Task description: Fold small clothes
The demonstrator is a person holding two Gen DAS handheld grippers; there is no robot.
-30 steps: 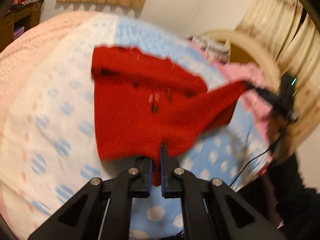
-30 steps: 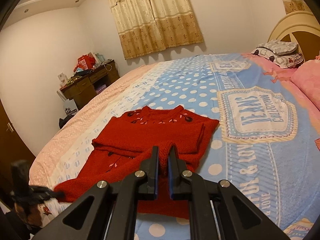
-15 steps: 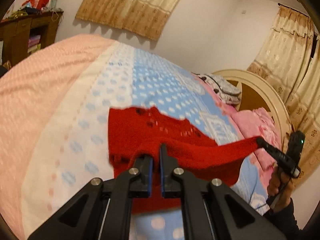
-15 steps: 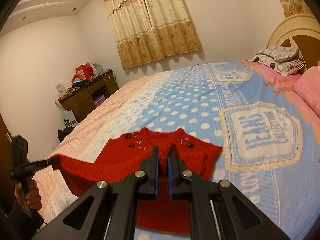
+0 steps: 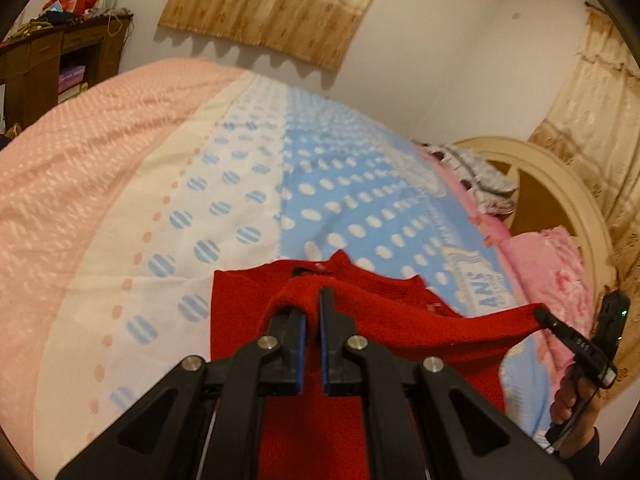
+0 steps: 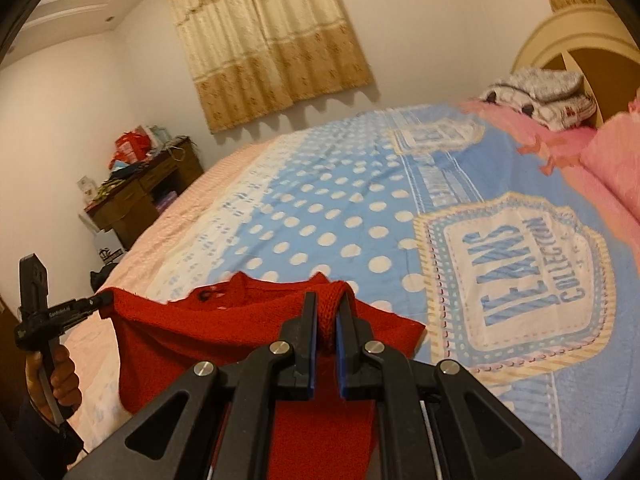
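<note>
A small red knitted sweater lies on the bed, its near edge lifted off the cover and stretched between both grippers. My left gripper is shut on one end of that edge. My right gripper is shut on the other end, with a fold of knit between its pads. The right gripper also shows at the right of the left wrist view, and the left gripper at the left of the right wrist view. The sweater's collar end rests on the cover beyond the lifted edge.
The bed cover is blue with white dots, with a pink band on the left. Pink pillows and a folded grey blanket lie by the headboard. A dark wooden desk stands by the wall.
Both grippers have carried the sweater's near edge up and forward toward the collar. The sweater now shows shorter, with its lower half raised over its upper half.
</note>
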